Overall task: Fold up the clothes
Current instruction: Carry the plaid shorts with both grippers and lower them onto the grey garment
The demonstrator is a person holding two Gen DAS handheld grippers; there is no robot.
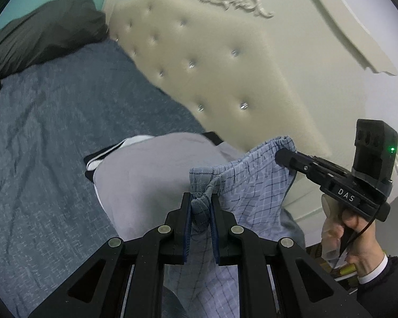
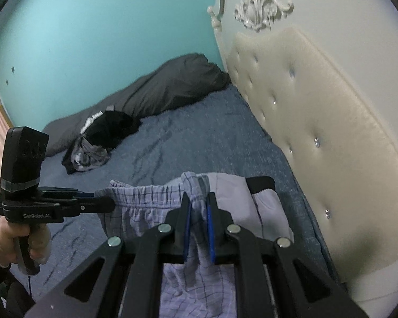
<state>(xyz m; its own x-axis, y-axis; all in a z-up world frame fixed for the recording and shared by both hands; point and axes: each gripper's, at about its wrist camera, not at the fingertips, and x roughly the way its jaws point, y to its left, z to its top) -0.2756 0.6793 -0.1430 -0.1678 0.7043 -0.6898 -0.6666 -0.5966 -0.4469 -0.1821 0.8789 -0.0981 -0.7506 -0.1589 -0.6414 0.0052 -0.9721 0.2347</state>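
Note:
A pair of light blue checked shorts [image 1: 252,185] hangs in the air above the bed, held by its elastic waistband at both ends. My left gripper [image 1: 201,206] is shut on one bunched end of the waistband. My right gripper [image 2: 198,206] is shut on the other end of the shorts [image 2: 146,201]. In the left wrist view the right gripper [image 1: 281,156] shows at the right, pinching the waistband. In the right wrist view the left gripper [image 2: 107,201] shows at the left, doing the same. The rest of the shorts hangs down below the fingers.
A grey garment with black and white trim [image 1: 146,169] lies on the blue bedspread [image 1: 53,122] under the shorts. A cream tufted headboard [image 2: 318,122] stands close on the right. A dark pillow [image 2: 172,84] and a heap of dark clothes [image 2: 100,137] lie at the far side.

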